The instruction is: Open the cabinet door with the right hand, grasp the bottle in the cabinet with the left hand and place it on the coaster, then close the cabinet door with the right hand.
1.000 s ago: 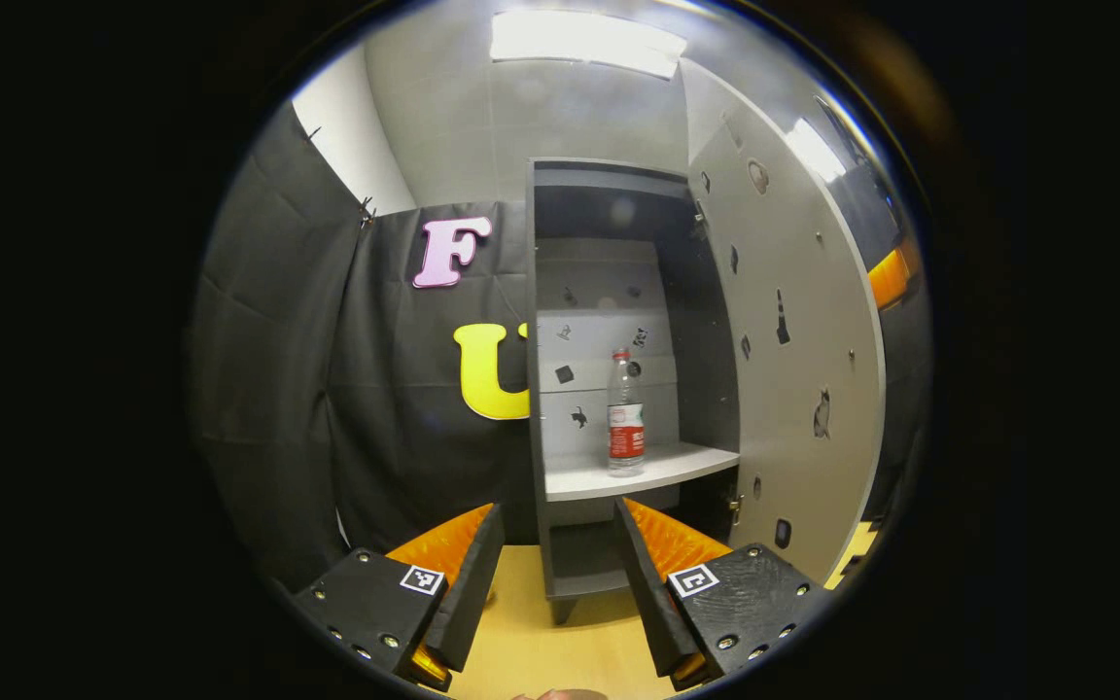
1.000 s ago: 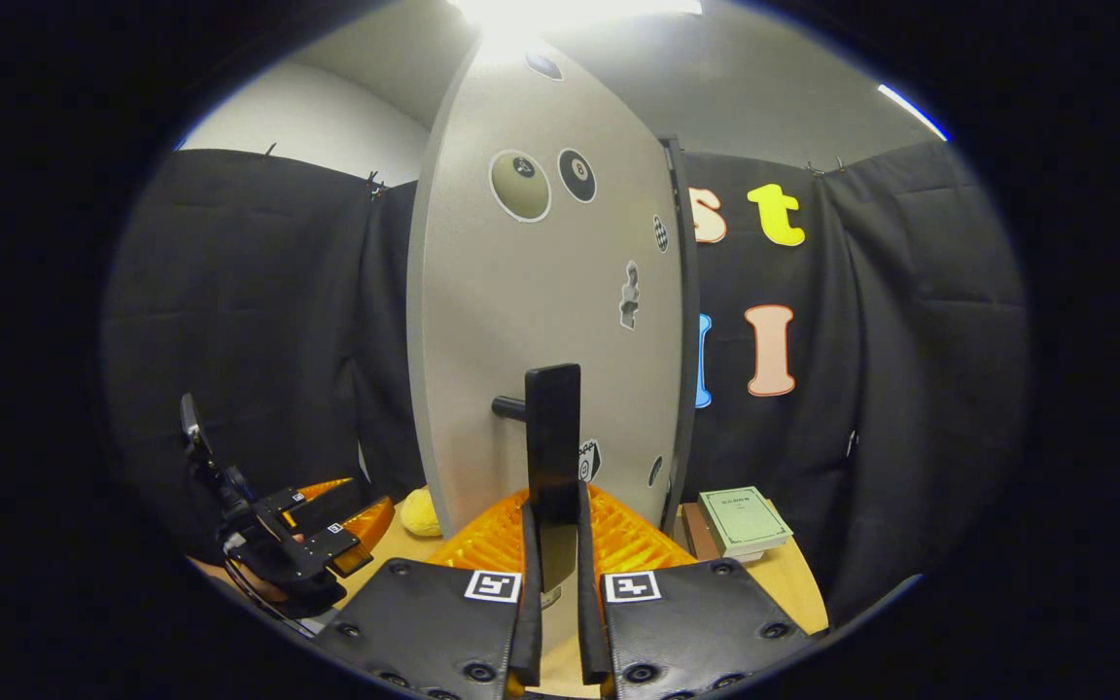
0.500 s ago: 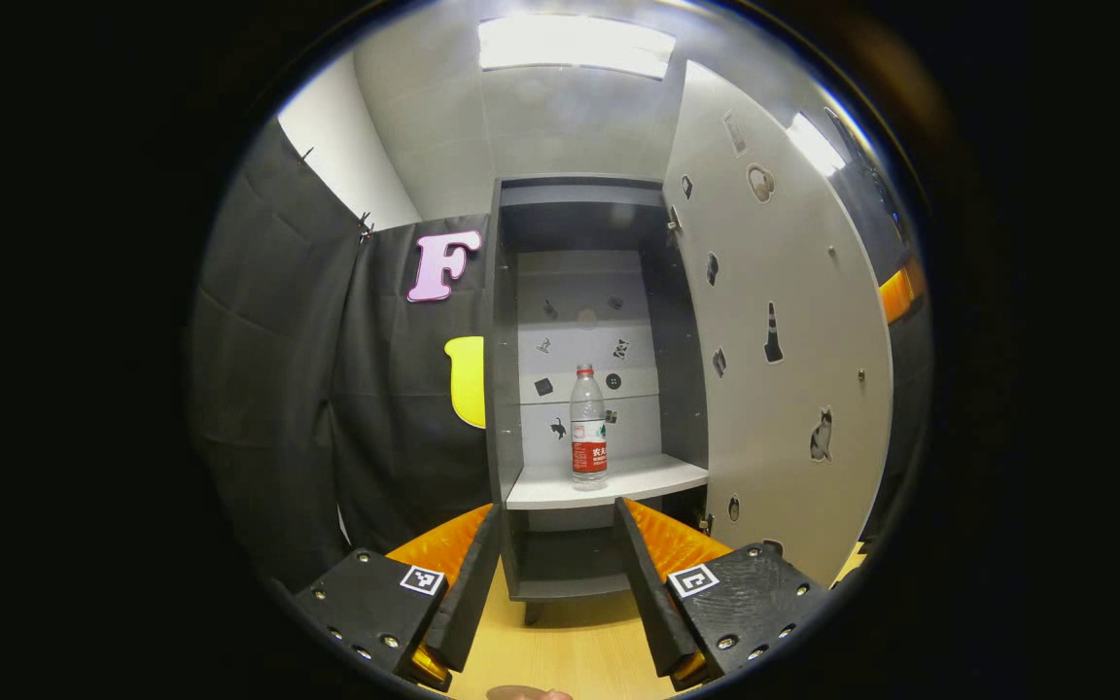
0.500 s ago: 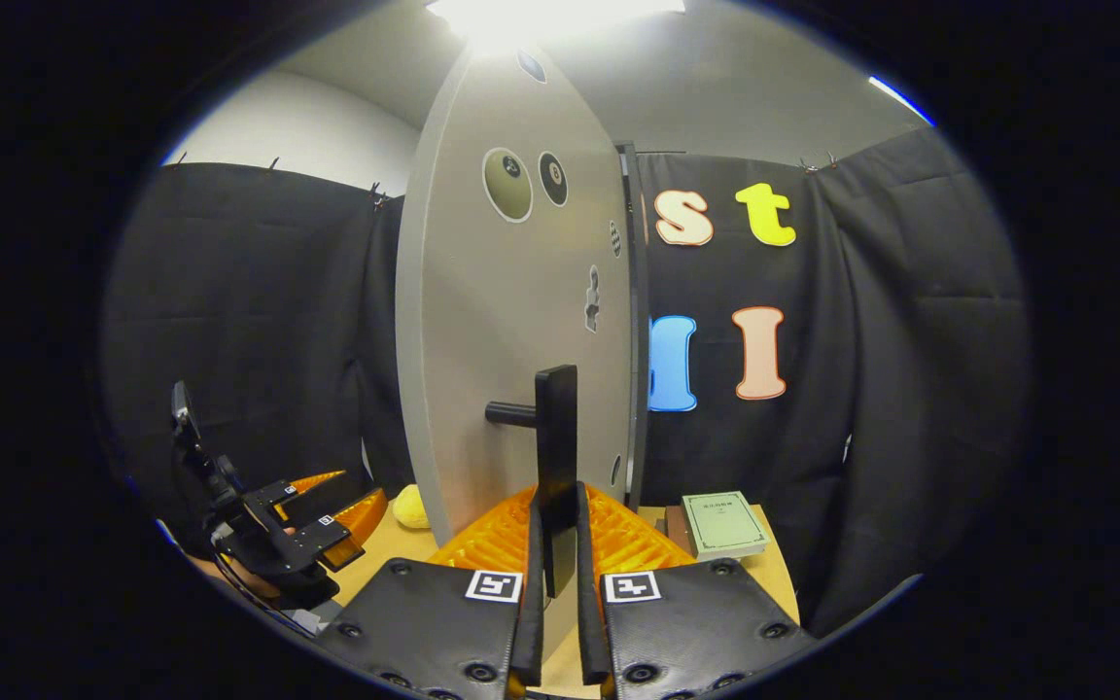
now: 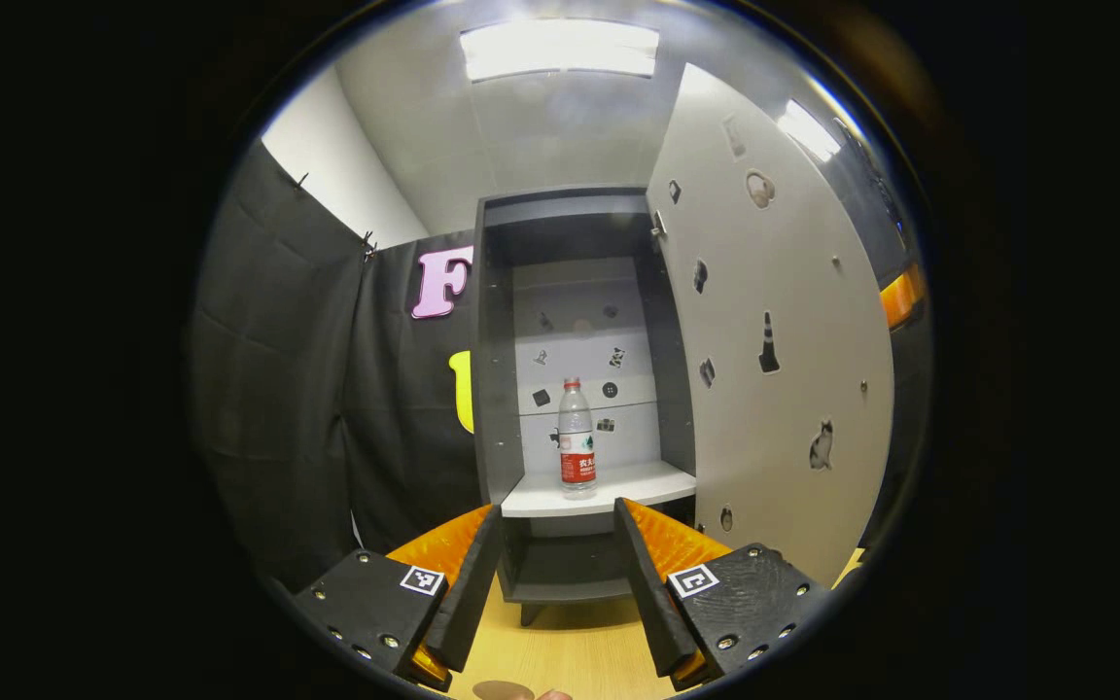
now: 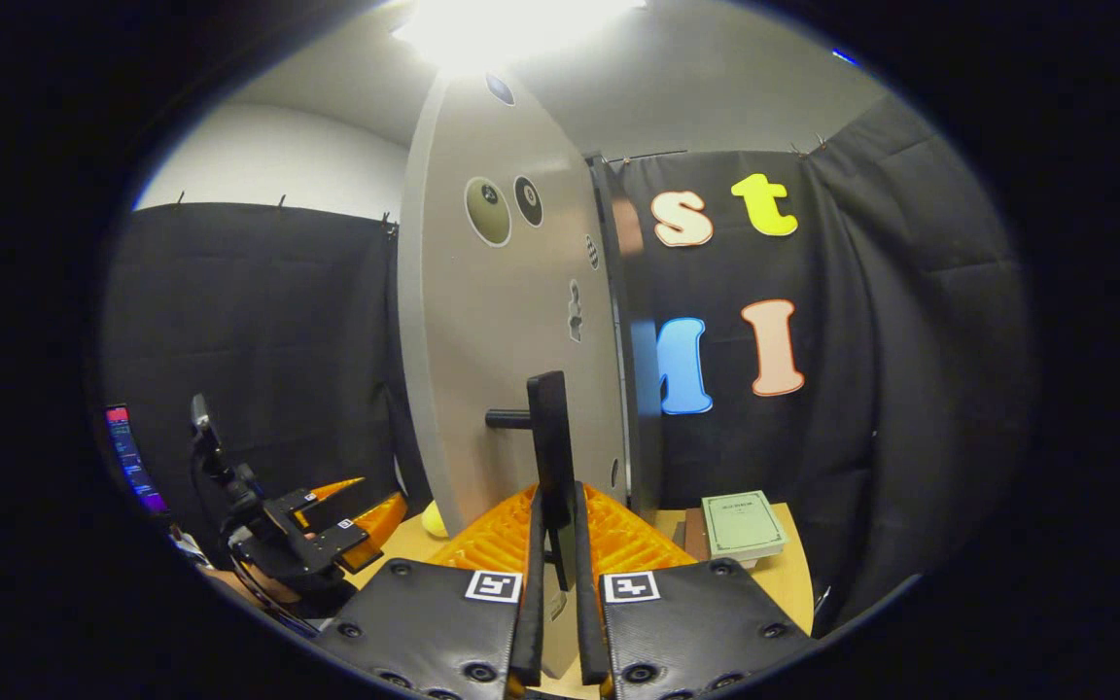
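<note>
In the left gripper view a clear water bottle (image 5: pixel 577 439) with a red label and red cap stands upright on the cabinet's light shelf (image 5: pixel 609 489). The grey cabinet door (image 5: pixel 774 331) is swung wide open to the right. My left gripper (image 5: pixel 553 544) is open and hangs well short of the shelf, with the bottle between and beyond its fingers. In the right gripper view my right gripper (image 6: pixel 558 544) is shut on the door's black bar handle (image 6: pixel 549 457), and the left gripper (image 6: pixel 327 530) appears at lower left, held by a hand. A round coaster edge (image 5: pixel 494 690) peeks in at the bottom.
The cabinet (image 5: pixel 492 389) stands on a wooden table (image 5: pixel 579 651) against the black cloth wall. A green book (image 6: pixel 742 523) lies on the table right of the door. A yellow object (image 6: pixel 436 520) sits behind the door's foot. A lit screen (image 6: pixel 135 462) shows far left.
The door has swung further open with my right gripper holding its handle. The left gripper view has shifted, so the bottle now sits centred between its fingers instead of off to the right.
</note>
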Demonstrator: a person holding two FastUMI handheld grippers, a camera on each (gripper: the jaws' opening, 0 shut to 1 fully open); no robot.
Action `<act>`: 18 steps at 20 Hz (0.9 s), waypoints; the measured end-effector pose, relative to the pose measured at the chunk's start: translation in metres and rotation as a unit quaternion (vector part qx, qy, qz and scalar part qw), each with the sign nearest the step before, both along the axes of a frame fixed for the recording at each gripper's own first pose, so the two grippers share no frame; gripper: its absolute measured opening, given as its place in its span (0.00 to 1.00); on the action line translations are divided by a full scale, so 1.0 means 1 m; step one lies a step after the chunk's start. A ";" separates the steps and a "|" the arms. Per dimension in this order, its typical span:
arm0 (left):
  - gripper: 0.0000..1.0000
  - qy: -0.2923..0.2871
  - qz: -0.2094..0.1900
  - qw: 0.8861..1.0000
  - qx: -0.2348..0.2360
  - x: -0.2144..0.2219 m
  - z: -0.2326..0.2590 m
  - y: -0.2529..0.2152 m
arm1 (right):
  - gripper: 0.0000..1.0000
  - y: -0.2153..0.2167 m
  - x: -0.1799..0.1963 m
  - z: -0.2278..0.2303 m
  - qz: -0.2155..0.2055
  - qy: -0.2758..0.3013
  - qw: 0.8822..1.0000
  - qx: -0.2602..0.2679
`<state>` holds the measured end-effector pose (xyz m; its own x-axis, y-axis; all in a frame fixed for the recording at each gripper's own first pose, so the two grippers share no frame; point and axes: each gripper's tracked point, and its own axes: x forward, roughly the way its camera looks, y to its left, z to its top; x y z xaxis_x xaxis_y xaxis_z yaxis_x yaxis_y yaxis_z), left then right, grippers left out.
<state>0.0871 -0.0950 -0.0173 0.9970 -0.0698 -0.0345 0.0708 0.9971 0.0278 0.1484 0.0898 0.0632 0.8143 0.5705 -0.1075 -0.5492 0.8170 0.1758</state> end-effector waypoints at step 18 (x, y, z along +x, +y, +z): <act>0.65 0.015 -0.046 0.999 -0.025 0.163 0.028 -0.019 | 0.97 -0.153 0.035 -0.044 -0.241 -0.008 0.968 -0.069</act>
<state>0.2502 -0.1143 0.0103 0.9848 -0.1633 -0.0588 0.1620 0.9865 -0.0259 0.1832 -0.0628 0.0188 0.9844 0.1049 -0.1413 -0.0998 0.9941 0.0423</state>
